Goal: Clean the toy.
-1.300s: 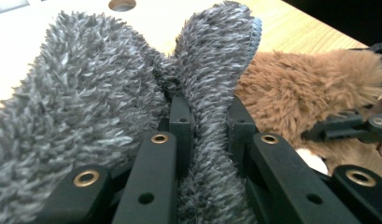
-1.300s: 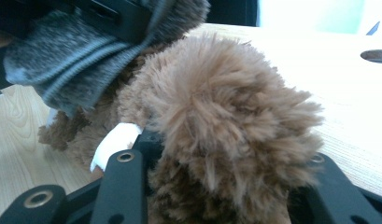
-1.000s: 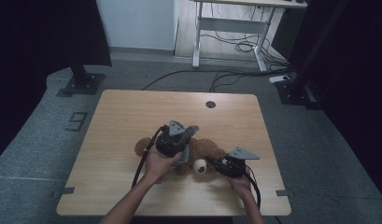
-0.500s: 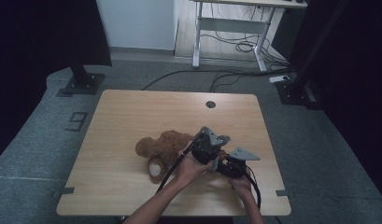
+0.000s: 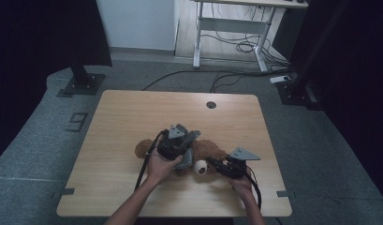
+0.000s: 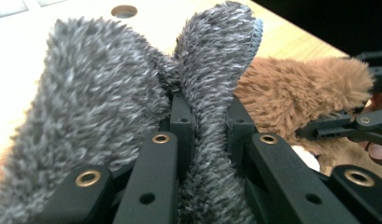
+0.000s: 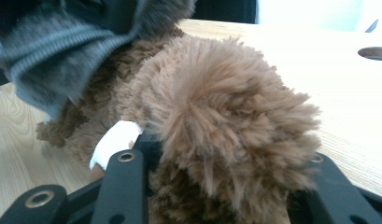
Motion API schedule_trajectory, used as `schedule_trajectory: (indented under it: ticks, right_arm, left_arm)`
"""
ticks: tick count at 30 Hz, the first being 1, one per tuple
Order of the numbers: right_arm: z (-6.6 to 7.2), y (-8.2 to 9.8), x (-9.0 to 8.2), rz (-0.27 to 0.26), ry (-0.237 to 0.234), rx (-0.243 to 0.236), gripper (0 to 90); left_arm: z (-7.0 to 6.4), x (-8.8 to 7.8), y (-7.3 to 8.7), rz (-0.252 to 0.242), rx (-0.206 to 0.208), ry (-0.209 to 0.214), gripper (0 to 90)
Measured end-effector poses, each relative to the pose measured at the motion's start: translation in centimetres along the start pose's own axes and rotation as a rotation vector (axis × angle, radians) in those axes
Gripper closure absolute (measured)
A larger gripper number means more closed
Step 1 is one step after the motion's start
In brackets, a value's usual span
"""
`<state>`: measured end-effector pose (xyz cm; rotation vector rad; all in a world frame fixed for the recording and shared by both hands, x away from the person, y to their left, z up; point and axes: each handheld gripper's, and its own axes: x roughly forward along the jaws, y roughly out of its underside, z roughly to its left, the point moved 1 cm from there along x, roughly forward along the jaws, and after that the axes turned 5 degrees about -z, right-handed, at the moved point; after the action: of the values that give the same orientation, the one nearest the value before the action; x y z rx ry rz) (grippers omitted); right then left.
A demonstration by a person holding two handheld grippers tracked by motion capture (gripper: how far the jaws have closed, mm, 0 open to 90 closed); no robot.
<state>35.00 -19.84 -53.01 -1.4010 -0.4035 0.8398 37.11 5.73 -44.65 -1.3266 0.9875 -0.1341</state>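
Jaws of the left gripper (image 6: 205, 140) pinch a fuzzy grey fabric garment (image 6: 109, 107); the right gripper (image 7: 221, 186) clamps a limb of the brown plush teddy bear (image 5: 208, 152) lying on the light wooden tabletop (image 5: 133, 112).

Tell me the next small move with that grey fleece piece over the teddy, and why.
Probably ease the left gripper down toward the brown teddy bear. Its jaws pinch a fold of the grey fleece garment just above the bear, while the right gripper clamps a furry limb, steadying it for dressing.
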Motion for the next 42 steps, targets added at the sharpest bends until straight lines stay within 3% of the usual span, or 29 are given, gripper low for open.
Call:
schedule_trajectory:
  ticks: [9, 12, 15, 22, 29, 34, 37, 42]
  right_arm:
    - [-0.1, 0.0, 0.0, -0.002, -0.003, 0.0, 55.1]
    - [-0.2, 0.0, 0.0, -0.002, -0.002, 0.001, 55.1]
    - [-0.3, 0.1, -0.1, -0.007, -0.008, 0.007, 55.1]
    - [-0.3, 0.1, 0.0, -0.009, -0.009, 0.006, 55.1]
    - [-0.4, 0.1, 0.0, -0.006, -0.01, 0.006, 55.0]
    - [-0.5, 0.0, 0.1, -0.009, -0.013, 0.012, 55.0]
    - [-0.7, 0.0, 0.2, -0.01, -0.013, 0.014, 55.1]
    - [-0.8, -0.1, 0.2, -0.006, -0.016, -0.001, 55.1]
  left_arm:
    - [3.4, -3.0, 0.5, -0.026, -0.043, -0.086, 77.3]
    - [4.8, -3.6, 1.2, 0.023, -0.042, -0.142, 77.4]
    - [6.3, -3.5, 3.0, 0.05, -0.087, -0.133, 77.4]
    - [8.5, -4.7, 5.3, 0.039, -0.141, -0.16, 77.4]
    - [8.7, -5.5, 5.2, 0.037, -0.134, -0.176, 77.2]
    - [7.7, -5.8, 3.3, 0.008, -0.11, -0.179, 76.9]
    - [6.6, -4.9, 1.3, -0.004, -0.087, -0.159, 76.7]
    - [4.7, -1.6, -1.0, 0.017, -0.065, -0.1, 76.6]
